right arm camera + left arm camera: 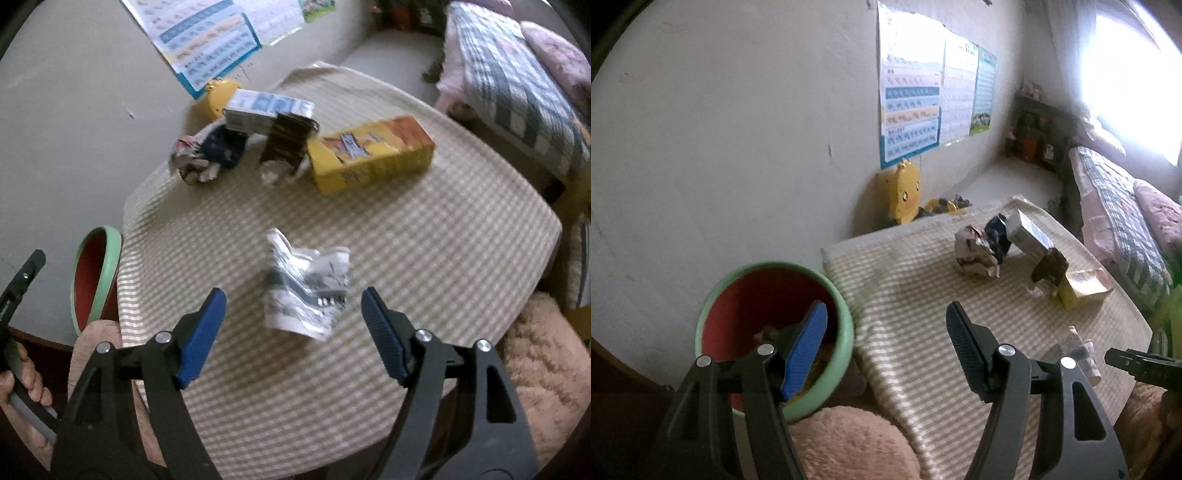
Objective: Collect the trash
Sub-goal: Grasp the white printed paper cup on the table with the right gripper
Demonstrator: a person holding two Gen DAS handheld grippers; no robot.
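Right gripper (293, 325) spread, crumpled white wrapper (306, 284) just ahead, untouched; straddle its middle, pinch gently; left gripper (886, 343) spread, empty, beside green-rimmed bin (775, 332).

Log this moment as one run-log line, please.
left gripper: open, empty, by green bin | right gripper: open, facing crumpled white wrapper | yellow box on checked cloth
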